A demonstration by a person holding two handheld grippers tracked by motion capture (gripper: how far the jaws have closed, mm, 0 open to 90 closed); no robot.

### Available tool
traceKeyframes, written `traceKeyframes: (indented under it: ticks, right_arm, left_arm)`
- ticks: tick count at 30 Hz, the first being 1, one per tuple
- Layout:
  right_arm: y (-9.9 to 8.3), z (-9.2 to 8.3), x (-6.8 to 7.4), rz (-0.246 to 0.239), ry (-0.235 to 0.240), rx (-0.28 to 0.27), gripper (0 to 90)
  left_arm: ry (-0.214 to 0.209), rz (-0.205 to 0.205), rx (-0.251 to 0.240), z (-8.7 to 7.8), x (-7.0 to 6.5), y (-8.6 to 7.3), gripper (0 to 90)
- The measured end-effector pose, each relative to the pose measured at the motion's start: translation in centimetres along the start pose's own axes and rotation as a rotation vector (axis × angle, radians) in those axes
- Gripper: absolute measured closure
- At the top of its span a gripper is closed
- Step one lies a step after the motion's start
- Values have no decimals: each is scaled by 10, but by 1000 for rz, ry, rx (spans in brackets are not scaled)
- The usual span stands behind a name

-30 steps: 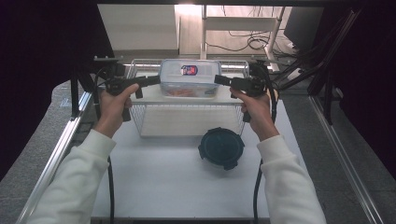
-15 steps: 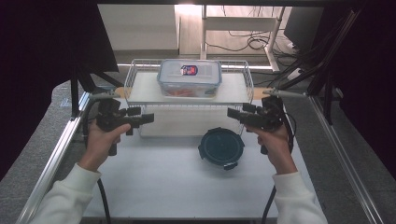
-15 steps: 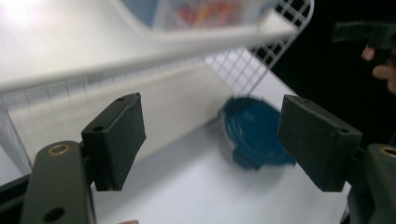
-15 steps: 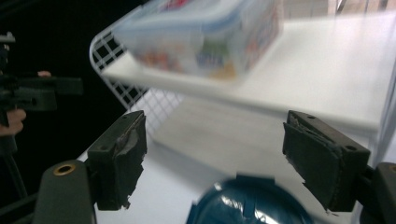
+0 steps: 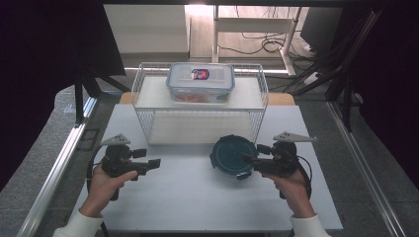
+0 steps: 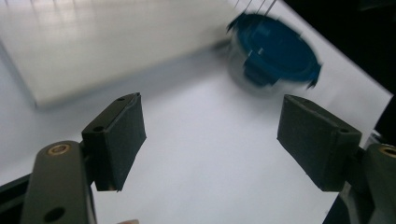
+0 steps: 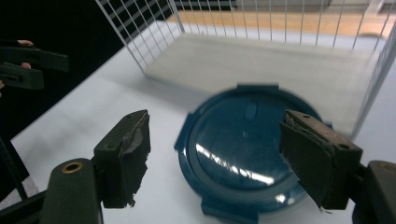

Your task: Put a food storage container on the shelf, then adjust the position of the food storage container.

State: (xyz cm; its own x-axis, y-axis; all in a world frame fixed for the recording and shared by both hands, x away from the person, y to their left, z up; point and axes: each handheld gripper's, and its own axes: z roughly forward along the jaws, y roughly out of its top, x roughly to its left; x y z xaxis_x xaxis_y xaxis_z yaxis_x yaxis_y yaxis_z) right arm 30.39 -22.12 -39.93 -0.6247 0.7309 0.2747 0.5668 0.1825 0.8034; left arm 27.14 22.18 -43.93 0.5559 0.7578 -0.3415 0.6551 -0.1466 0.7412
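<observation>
My right hand-held gripper point(image 5: 250, 159) hovers jaws spread at the round blue container's point(image 5: 233, 156) 3 o'clock edge; it sits on the desk point(image 5: 197, 197) before the wire rack point(image 5: 262, 94). My left hand-held gripper point(image 5: 154, 163), also spread, holds nothing at 9 o'clock. A clear lidded box point(image 5: 200, 81) with reddish contents tops the rack at 12.

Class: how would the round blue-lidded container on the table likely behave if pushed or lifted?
The round container sits low and wide, so pushing would probably slide it, not tip it. Its glossy lid looks stiff yet maybe slippery. The right tool is open around it; its rim tabs might offer a surer hold.
</observation>
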Motion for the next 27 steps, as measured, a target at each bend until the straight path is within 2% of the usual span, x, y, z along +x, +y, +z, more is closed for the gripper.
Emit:
traceKeyframes:
  ticks: [1, 3, 7, 10, 16, 20, 24, 27]
  right_arm:
    - [-4, 1, 0, 2, -5, 12, 250]
    - [-14, 1, -1, 13, -18, 31, 251]
    - [-31, 5, -1, 8, -29, 66, 261]
    - [-40, 10, -3, 1, -37, 92, 263]
    - [-38, 9, 0, -24, -38, 81, 274]
    - [-38, 6, -3, -18, -41, 69, 274]
    - [-37, 4, -5, -17, -39, 70, 275]
    - [-35, 5, -6, -18, -33, 87, 309]
  left_arm:
    - [23, 3, 31, 3, 1, -4, 228]
    - [40, -6, 45, 5, 2, -11, 228]
    - [41, -14, 41, 5, 2, -21, 228]
    - [34, -7, 44, 6, -1, -22, 227]
    - [22, 13, 41, 9, -9, -21, 227]
    - [7, 6, 45, 12, -9, -23, 224]
    - [17, 1, 39, 10, -8, -24, 222]
    - [21, -13, 37, 9, -5, -25, 222]
